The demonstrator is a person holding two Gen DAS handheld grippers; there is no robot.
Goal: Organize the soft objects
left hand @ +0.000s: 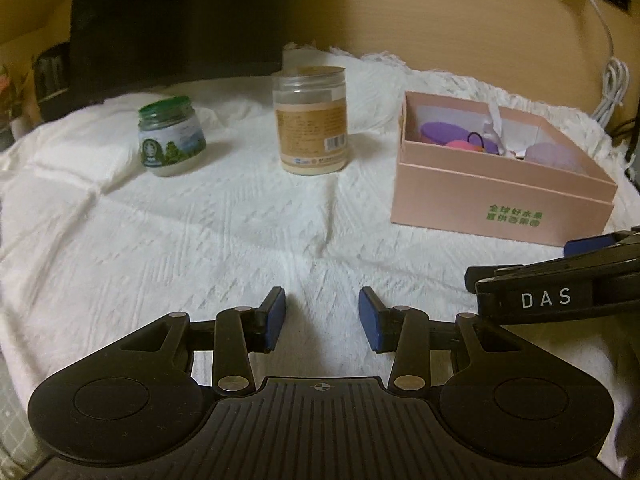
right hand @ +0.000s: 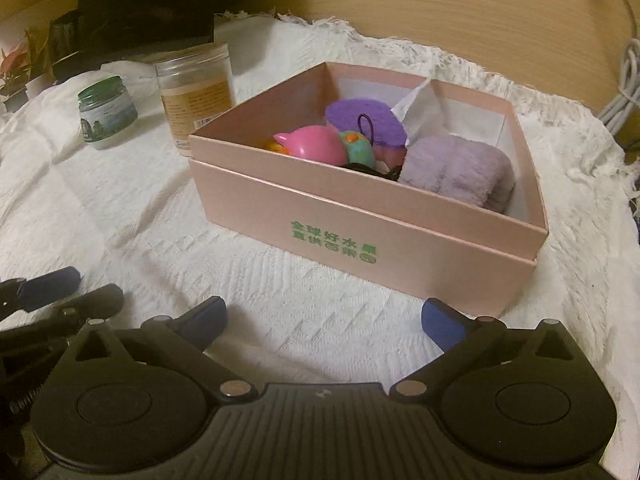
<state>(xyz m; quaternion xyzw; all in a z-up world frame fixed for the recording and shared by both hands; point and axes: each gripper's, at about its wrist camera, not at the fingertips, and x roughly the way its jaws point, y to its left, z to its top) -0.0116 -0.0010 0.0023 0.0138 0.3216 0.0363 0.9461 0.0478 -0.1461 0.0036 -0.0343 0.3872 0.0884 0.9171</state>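
A pink cardboard box (right hand: 328, 200) with green lettering stands on the white blanket (right hand: 120, 200). Inside lie a pink toy (right hand: 316, 145), a small teal toy (right hand: 360, 150), a purple felt piece (right hand: 368, 120), a lilac plush roll (right hand: 456, 168) and white tissue (right hand: 420, 108). My right gripper (right hand: 324, 316) hangs wide open just before the box's near corner, nothing between its blue pads. My left gripper (left hand: 322, 318) is open over bare blanket, left of the box (left hand: 500, 196), and it too holds nothing. The right gripper's fingers (left hand: 592, 242) show at the right edge of the left wrist view.
A green-lidded jar (left hand: 171, 140) and a taller clear jar with a tan label (left hand: 311, 120) stand on the blanket left of the box. A dark bulky object (left hand: 176, 24) sits behind them. White cables (left hand: 612, 84) hang at the far right by the wooden board (right hand: 440, 8).
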